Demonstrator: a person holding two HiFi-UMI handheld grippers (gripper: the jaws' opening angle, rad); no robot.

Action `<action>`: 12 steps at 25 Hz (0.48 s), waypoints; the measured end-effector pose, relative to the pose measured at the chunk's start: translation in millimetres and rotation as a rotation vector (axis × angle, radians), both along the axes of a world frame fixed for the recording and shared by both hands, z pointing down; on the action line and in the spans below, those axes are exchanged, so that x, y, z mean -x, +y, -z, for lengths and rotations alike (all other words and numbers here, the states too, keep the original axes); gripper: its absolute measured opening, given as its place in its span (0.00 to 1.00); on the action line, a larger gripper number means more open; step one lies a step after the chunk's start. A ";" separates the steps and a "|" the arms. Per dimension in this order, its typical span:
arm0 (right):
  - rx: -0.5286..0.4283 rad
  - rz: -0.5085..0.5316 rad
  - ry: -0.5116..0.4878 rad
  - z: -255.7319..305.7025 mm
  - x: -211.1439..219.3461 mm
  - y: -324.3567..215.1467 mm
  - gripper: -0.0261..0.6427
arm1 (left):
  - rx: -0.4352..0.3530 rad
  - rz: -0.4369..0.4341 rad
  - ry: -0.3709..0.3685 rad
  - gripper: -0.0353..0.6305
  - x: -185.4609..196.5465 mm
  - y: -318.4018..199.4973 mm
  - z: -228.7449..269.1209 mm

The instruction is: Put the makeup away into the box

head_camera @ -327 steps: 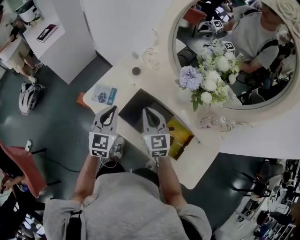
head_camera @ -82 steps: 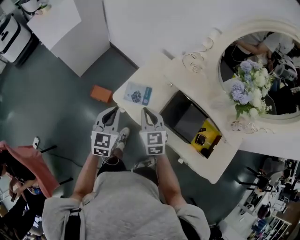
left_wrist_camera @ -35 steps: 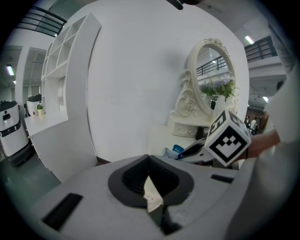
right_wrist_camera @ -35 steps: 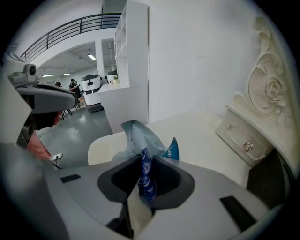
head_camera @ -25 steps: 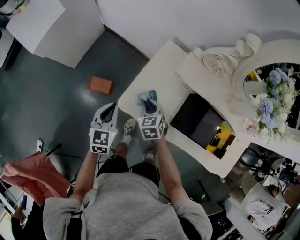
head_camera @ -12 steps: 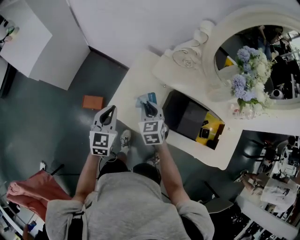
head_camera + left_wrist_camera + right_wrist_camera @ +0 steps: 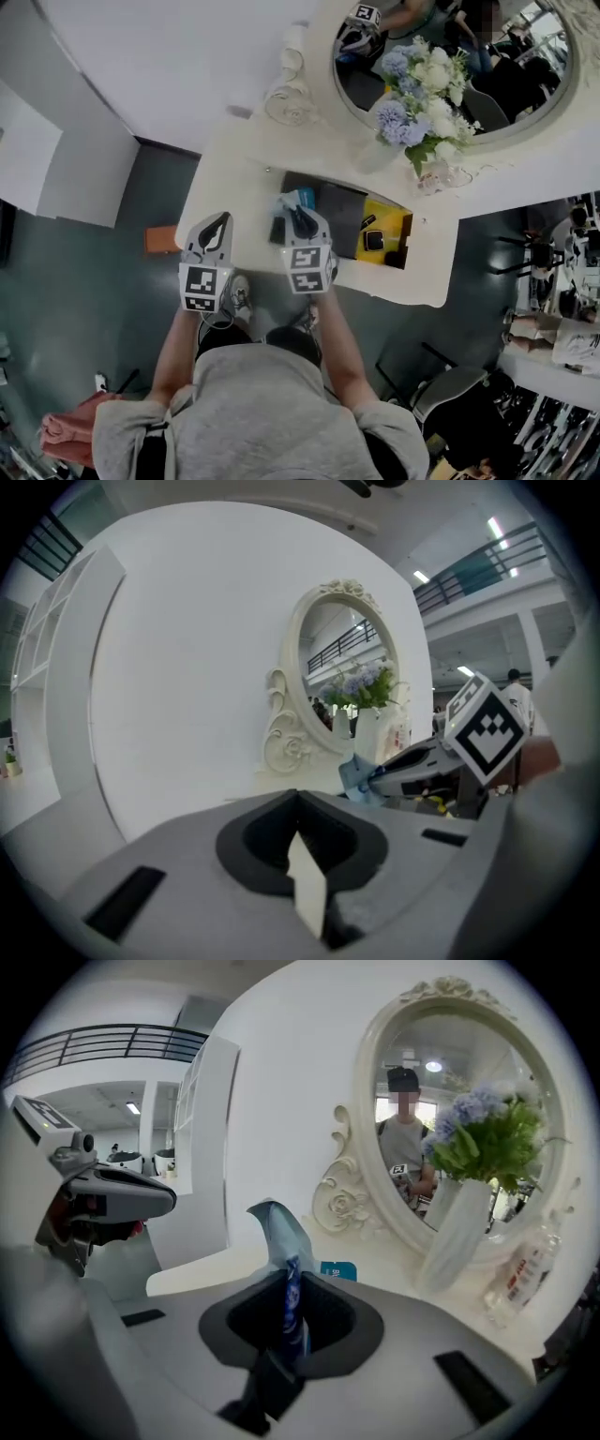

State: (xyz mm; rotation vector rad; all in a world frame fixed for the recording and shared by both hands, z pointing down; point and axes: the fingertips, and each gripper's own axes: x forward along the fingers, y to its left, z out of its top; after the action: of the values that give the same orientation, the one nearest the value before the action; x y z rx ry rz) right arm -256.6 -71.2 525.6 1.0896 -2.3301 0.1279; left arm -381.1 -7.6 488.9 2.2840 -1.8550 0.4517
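Starting nearest me in the head view, I have the left gripper at about 10 o'clock from my body, its jaws drawn together on nothing I can name. Its own view confirms them closed, with only a pale sliver at the seam. Beside it, at 12 o'clock, the right gripper has its jaws narrowed onto the makeup sachet, a blue-and-white packet held clear of the worktop. Just beyond, from 12 round to 2 o'clock, lies the box, open and dark inside, with a yellow section where a few small items sit. I judge the pickup done. What is left is to bring the sachet over the opening and let it go. Farthest back stand the flowers and the oval mirror. Only the head view gives me the box and its contents; neither gripper view shows them. Only the right gripper view shows the sachet pinched edge-on and standing up between the jaws. The left gripper view catches the right gripper from the side, the packet's tip poking out ahead.
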 end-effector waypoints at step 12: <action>0.013 -0.273 0.002 -5.7 -162.4 -7.5 0.13 | 0.011 -0.249 0.009 0.06 -142.3 -38.3 -5.0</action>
State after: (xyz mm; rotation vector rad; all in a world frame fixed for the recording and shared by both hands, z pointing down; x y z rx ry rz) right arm -94.2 -78.7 531.3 1.3958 -2.1645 0.2432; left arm -238.8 -45.9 493.9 2.5158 -1.5653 0.4814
